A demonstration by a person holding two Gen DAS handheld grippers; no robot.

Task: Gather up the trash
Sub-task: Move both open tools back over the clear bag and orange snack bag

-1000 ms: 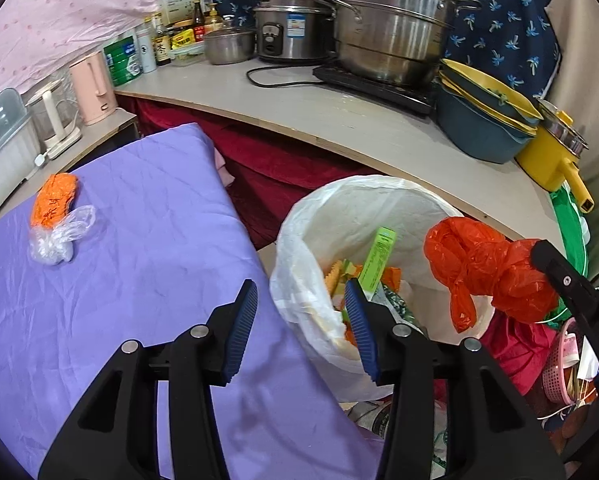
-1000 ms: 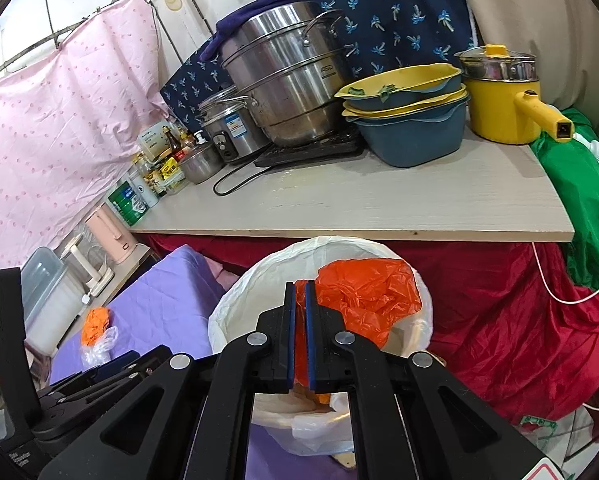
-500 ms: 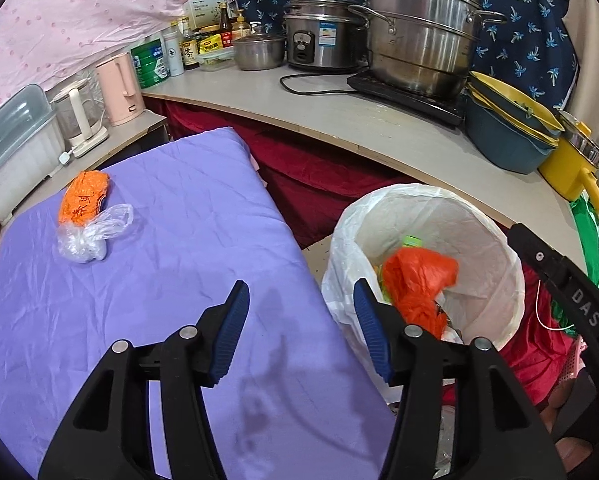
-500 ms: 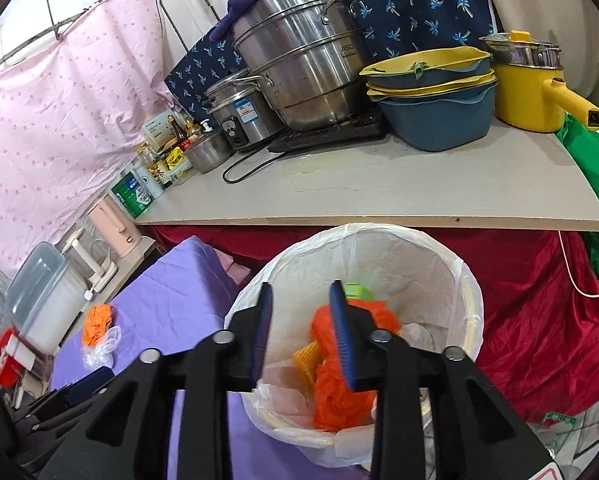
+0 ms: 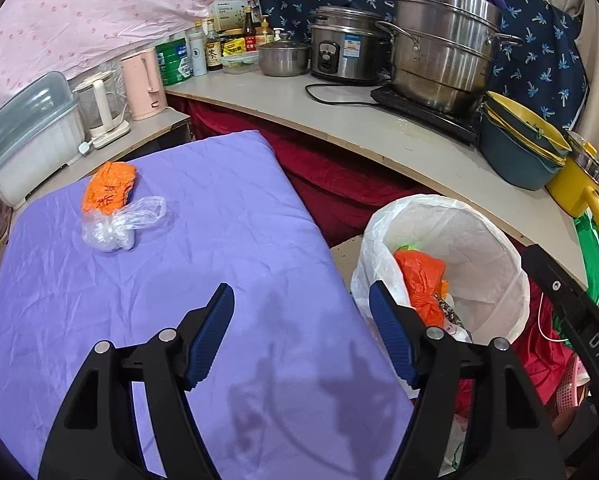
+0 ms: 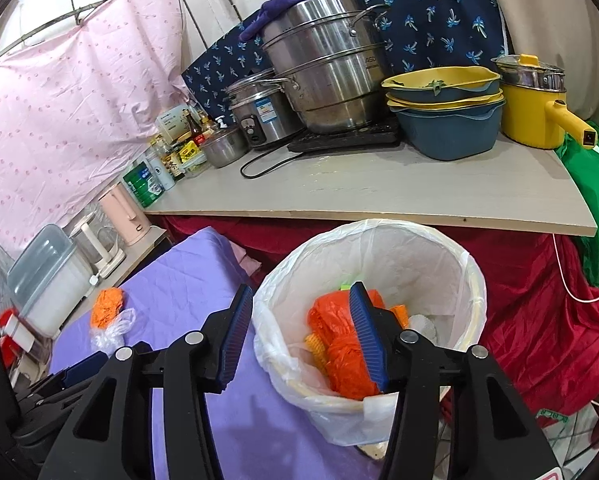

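With our right gripper and left gripper both just opening and empty, we see the orange bag lying in the bin.

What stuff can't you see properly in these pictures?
- Bottom of the trash bin: both views, hidden by the orange bag and other rubbish on top.
- Bottle labels on the counter: both views, too small to read.
- Right hand-held gripper: left wrist view, mostly cut off by the right edge.
- Crumpled clear plastic on the purple cloth: what is inside cannot be told.
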